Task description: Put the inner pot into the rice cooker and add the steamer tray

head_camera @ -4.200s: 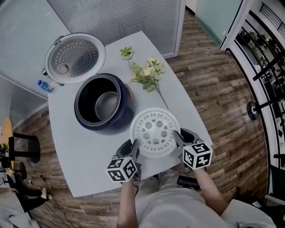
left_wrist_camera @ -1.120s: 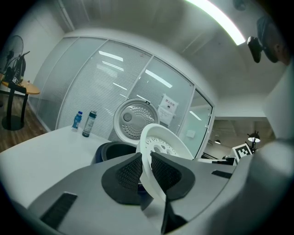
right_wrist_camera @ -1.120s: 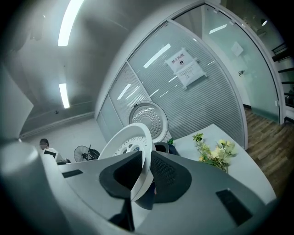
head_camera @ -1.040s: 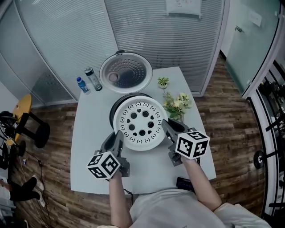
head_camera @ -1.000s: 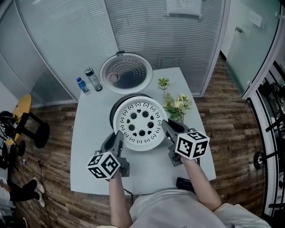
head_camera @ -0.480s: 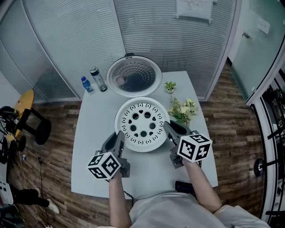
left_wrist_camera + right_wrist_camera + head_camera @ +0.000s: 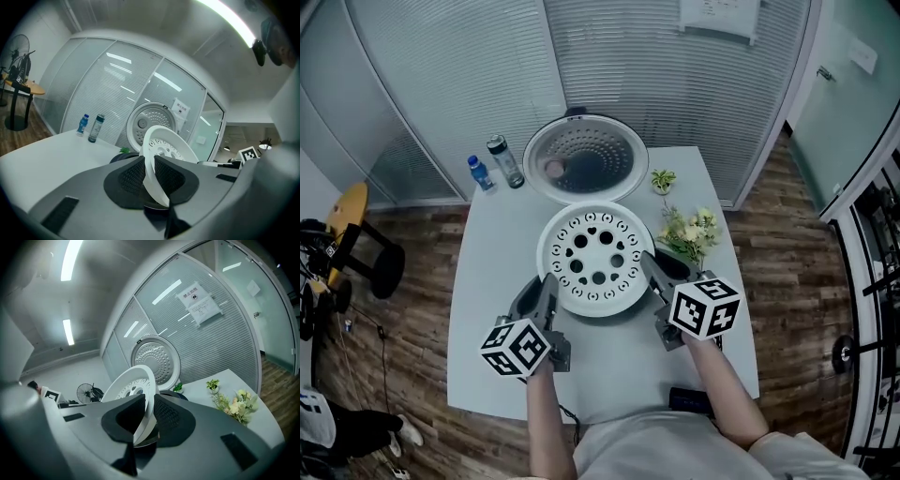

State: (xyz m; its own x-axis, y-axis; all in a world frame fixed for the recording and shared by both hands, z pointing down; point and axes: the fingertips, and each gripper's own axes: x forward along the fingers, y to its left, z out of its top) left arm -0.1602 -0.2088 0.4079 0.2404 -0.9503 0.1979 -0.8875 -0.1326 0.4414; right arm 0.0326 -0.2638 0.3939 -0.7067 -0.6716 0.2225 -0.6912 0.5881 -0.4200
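Note:
A white steamer tray [image 7: 598,260] with round holes hangs level right over the dark rice cooker and hides nearly all of its body. My left gripper [image 7: 546,287] is shut on the tray's left rim and my right gripper [image 7: 651,273] on its right rim. The left gripper view shows the rim [image 7: 152,180] pinched between the ribbed pads, with the cooker's dark body [image 7: 123,157] just beyond. The right gripper view shows the same grip on the rim [image 7: 144,420]. The cooker's open lid [image 7: 585,159] stands up behind. The inner pot is hidden under the tray.
Two bottles, one blue [image 7: 478,172] and one dark [image 7: 502,161], stand at the back left of the white table [image 7: 487,281]. A small potted plant [image 7: 662,180] and a bunch of flowers [image 7: 694,232] lie to the right. A black object [image 7: 689,401] sits at the front edge.
About four seconds ago the tray was held low near the table's front edge, beside the open cooker; it now hangs over the cooker. Over the last second the tray and both grippers have barely moved.

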